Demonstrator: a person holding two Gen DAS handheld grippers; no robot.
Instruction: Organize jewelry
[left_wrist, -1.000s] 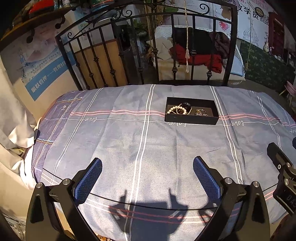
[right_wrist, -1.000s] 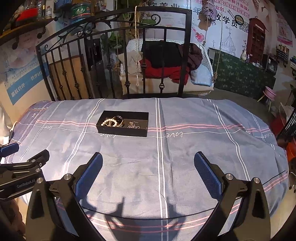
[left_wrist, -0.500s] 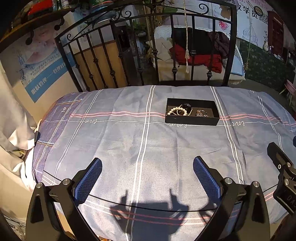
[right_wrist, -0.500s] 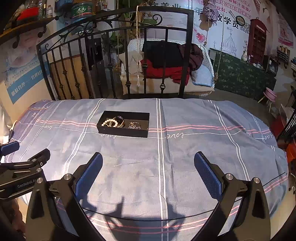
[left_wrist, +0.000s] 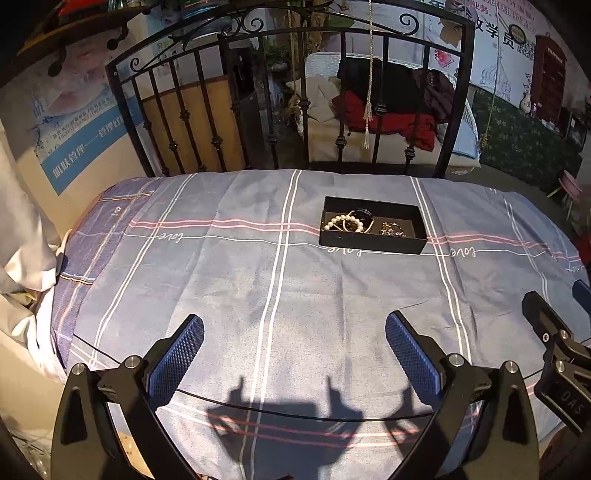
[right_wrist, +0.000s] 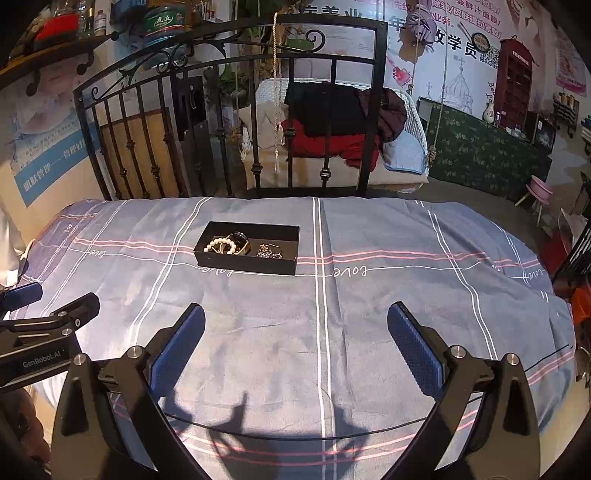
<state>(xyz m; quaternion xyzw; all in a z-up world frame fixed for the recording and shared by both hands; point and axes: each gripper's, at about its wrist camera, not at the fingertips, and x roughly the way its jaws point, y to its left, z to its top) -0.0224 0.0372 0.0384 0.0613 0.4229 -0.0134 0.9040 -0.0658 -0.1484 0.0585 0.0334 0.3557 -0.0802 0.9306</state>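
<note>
Jewelry tray (left_wrist: 373, 242) sits slightly nearer than a second ago, pearl bracelet (left_wrist: 347, 223) at its left. Left gripper (left_wrist: 293, 345) and right gripper (right_wrist: 295, 332) stay spread wide, empty. Bedsheet (right_wrist: 369, 314) reads "love"; the left gripper's body reads "GenRobot.AI".

dim warm light | sharp gripper shadows on bedspread (left_wrist: 295, 295) | fisheye bending, dark corners

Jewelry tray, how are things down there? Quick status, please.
Left gripper and right gripper open, empty, short of the black tray. Pearl bracelet and other pieces inside. Only bare bedsheet between.
</note>
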